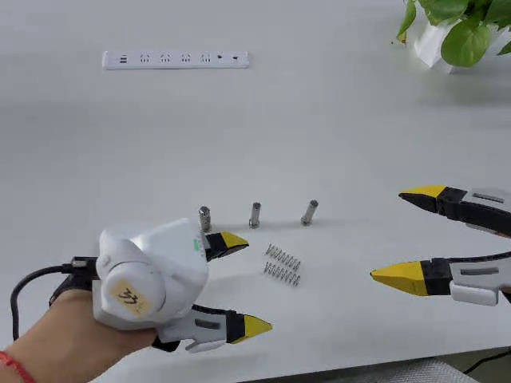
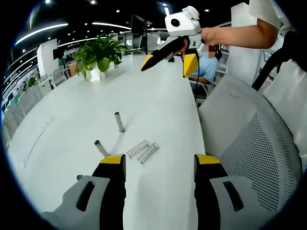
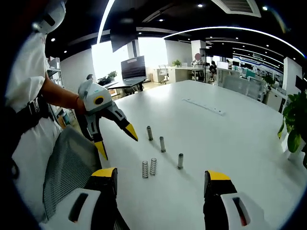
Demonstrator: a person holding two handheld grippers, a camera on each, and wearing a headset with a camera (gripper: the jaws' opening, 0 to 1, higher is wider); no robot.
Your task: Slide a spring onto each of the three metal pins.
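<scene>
Three metal pins stand in a row on the white table. The left pin (image 1: 204, 217) wears a spring; the middle pin (image 1: 255, 214) and right pin (image 1: 309, 211) are bare. Two loose springs (image 1: 282, 265) lie side by side just in front of them. My left gripper (image 1: 247, 283) is open, low over the table, left of the springs and near the left pin. My right gripper (image 1: 389, 234) is open too and hangs well to the right of the pins. The right gripper view has the sprung pin (image 3: 149, 132), bare pins (image 3: 162, 143) (image 3: 180, 160) and springs (image 3: 149, 167).
A white power strip (image 1: 176, 59) lies far back on the table. A potted plant (image 1: 459, 28) stands at the back right corner. A mesh chair (image 2: 249, 143) sits by the table's near edge.
</scene>
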